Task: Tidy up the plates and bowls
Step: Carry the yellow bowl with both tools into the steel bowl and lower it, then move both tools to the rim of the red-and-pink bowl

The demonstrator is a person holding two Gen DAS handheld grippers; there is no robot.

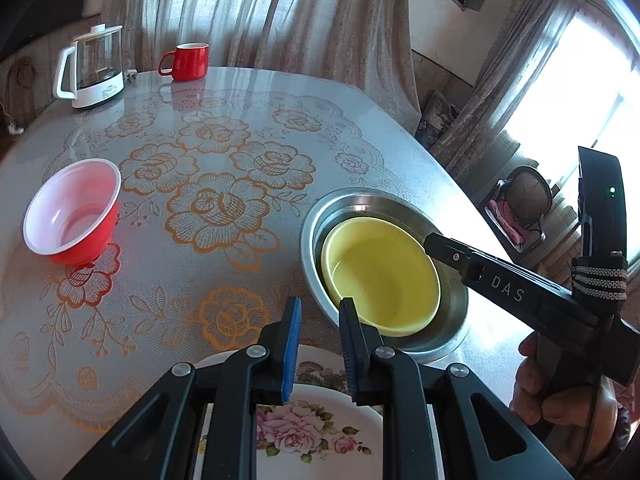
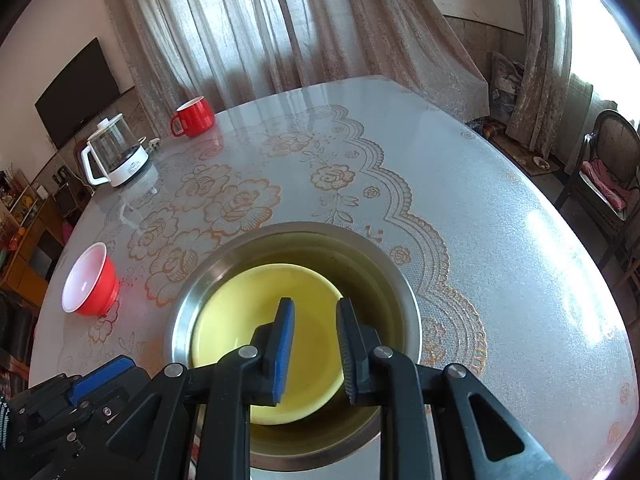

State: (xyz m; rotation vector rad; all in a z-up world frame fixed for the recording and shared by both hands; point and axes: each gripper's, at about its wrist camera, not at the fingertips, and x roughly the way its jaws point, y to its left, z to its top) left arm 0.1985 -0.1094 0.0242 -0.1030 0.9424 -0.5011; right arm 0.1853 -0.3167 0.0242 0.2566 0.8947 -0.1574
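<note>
Nesting yellow bowl [image 2: 280, 320] inside steel bowl [image 2: 360, 248]

The left gripper [image 1: 318, 344] hides most of the floral plate [image 1: 320, 432].

Beige curtains [image 2: 280, 20] span back wall | bright window [image 1: 580, 92] right, glare | dark TV [image 2: 78, 92] on left wall | wooden chair [image 2: 612, 168], pink cushion | bench [image 2: 500, 220] under floral lace cloth

Both wrist views share yellow bowl [image 1: 380, 276]
</note>
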